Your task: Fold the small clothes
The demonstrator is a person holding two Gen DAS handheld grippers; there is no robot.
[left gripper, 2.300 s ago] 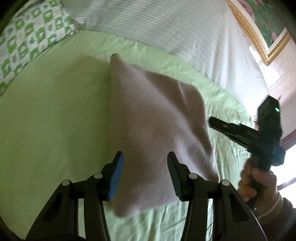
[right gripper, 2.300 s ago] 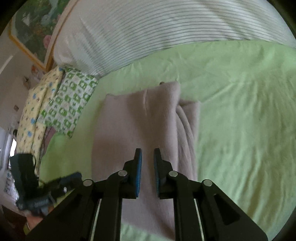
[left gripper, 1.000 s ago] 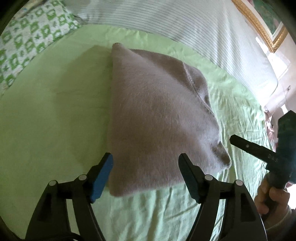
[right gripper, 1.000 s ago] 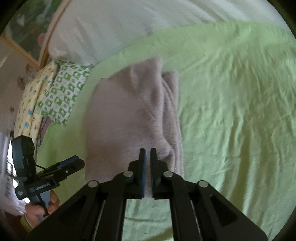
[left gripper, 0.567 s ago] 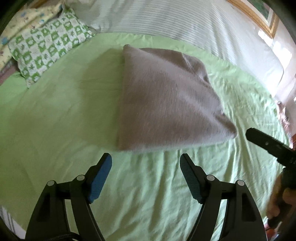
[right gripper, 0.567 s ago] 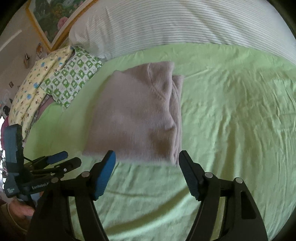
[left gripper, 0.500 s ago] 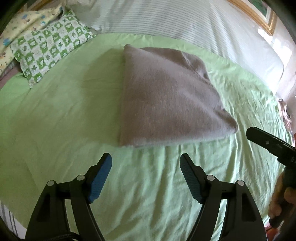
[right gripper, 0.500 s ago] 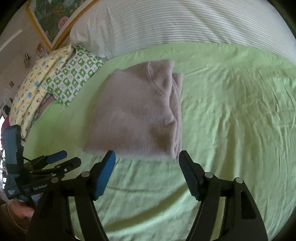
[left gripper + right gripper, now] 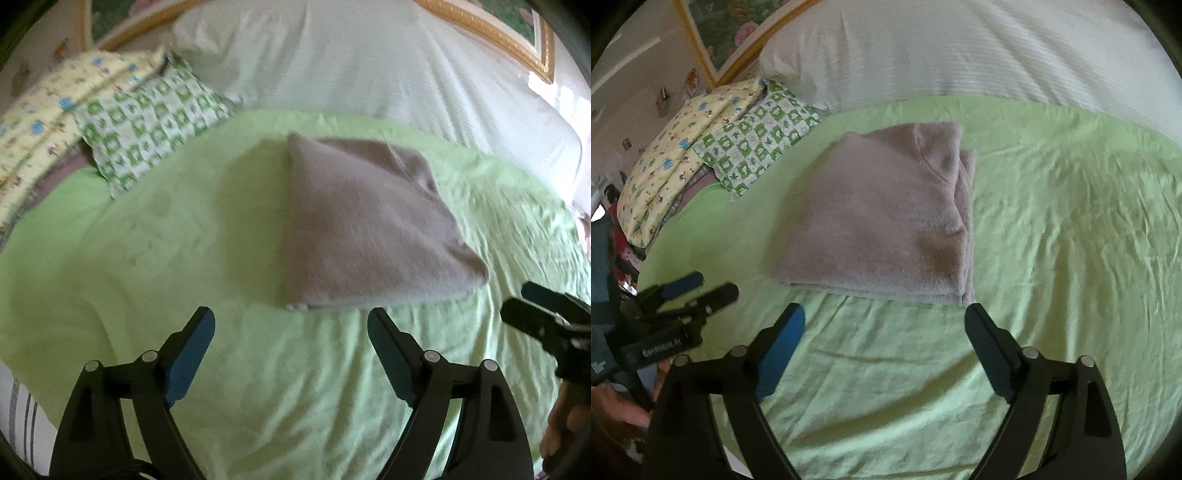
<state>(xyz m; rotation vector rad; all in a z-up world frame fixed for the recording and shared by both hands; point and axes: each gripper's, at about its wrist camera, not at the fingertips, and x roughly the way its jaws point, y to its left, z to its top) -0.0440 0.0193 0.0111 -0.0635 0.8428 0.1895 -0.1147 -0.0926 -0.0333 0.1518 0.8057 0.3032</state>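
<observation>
Left wrist view, left to right.
- Yellow printed pillow (image 9: 40,110), upper left edge of frame; a green-and-white checked pillow (image 9: 147,125) overlaps it just to the right.
- White striped bedding (image 9: 369,66) across the top; gilt picture frame (image 9: 517,33) at upper right.
- Green bedsheet (image 9: 147,240) fills the centre and the bottom of the frame.
- Grey garment (image 9: 362,229), centre right: a folded, roughly square packet lying flat on the sheet, one corner pointing up-frame.
- Left gripper (image 9: 291,345), bottom centre: jaws spread wide, nothing between them, its tips just short of the packet's near edge and not touching it.

Right wrist view, left to right.
- The other tool, far left edge, held by a hand at the lower left.
- Both pillows, upper left.
- Garment, centre: layered edges stacked along its right side and its near edge.
- Right gripper (image 9: 886,338), bottom centre: jaws spread wide, holding nothing, hovering clear of the near edge.

Step in hand, as judged: this garment's fold looks complete and both tools are free of it. Judged next move: either a light squaring of the stacked right-side layers, or setting the packet aside and reaching for another piece. No unfolded garment shows in either view.
</observation>
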